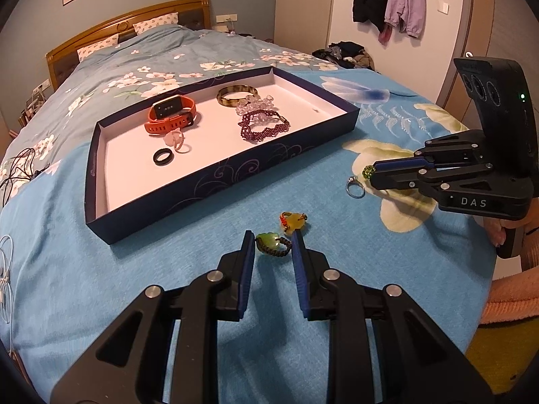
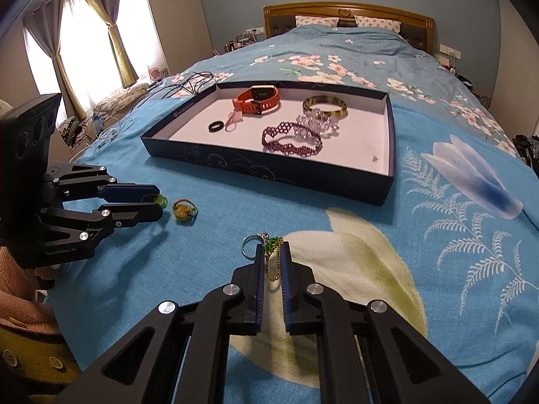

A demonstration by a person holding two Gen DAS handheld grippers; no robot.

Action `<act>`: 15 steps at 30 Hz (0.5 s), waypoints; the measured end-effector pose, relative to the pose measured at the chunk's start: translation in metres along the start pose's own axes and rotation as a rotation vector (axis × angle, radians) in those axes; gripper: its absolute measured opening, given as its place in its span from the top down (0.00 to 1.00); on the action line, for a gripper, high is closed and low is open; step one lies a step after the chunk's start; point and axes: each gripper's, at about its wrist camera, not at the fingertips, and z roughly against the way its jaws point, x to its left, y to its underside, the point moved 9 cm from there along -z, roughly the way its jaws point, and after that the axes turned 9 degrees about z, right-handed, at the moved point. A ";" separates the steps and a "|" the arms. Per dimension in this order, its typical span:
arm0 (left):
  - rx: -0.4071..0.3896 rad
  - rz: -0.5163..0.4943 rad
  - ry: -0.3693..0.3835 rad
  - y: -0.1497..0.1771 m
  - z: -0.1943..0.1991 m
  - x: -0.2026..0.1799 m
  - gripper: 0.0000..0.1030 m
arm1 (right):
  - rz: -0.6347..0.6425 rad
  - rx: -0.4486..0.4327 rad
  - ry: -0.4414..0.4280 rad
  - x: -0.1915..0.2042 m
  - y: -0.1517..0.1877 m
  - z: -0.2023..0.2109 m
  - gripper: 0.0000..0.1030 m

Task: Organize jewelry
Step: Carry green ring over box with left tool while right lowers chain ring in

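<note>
A green jade ring on dark cord point(image 1: 272, 244) lies on the blue bedspread between the pads of my left gripper point(image 1: 273, 235), which is shut on it. A yellow jade ring point(image 1: 293, 220) lies just beyond the tips. My right gripper point(image 2: 272, 247) is shut on a green bead piece with a gold chain point(image 2: 273, 252), whose chain hangs down between the fingers. A silver ring point(image 2: 251, 245) rests on the cover beside its left finger. The dark blue tray point(image 1: 215, 175) beyond holds an orange watch point(image 1: 171, 114), an amber bangle point(image 1: 235, 96), a purple bead bracelet point(image 1: 264, 124) and a black ring point(image 1: 163, 156).
The bed's blue floral cover stretches to a wooden headboard point(image 2: 347, 10). Black cables point(image 2: 182, 84) lie left of the tray in the right wrist view. A person's hand and orange sleeve point(image 1: 512, 286) hold the right gripper. Clothes hang on the wall point(image 1: 390, 0).
</note>
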 end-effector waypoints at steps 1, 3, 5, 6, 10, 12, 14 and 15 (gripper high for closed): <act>-0.003 0.003 0.000 -0.001 0.001 0.000 0.78 | 0.001 -0.007 0.001 0.000 -0.001 0.002 0.93; -0.010 0.007 -0.002 -0.001 0.003 0.000 0.78 | 0.002 -0.018 0.001 0.000 -0.004 0.005 0.93; -0.018 0.010 -0.005 -0.002 0.006 0.000 0.78 | 0.001 -0.030 0.001 0.001 -0.007 0.008 0.93; -0.021 0.011 -0.005 -0.002 0.007 0.000 0.78 | 0.001 -0.033 0.000 0.001 -0.007 0.008 0.93; -0.032 0.014 -0.009 -0.003 0.010 0.000 0.78 | -0.001 -0.048 -0.004 0.003 -0.010 0.011 0.93; -0.039 0.016 -0.010 -0.004 0.013 -0.001 0.78 | -0.001 -0.052 -0.004 0.003 -0.011 0.011 0.93; -0.046 0.018 -0.011 -0.006 0.015 0.000 0.78 | -0.001 -0.058 -0.004 0.004 -0.013 0.013 0.93; -0.049 0.020 -0.011 -0.007 0.016 0.000 0.78 | -0.001 -0.061 -0.005 0.004 -0.013 0.013 0.93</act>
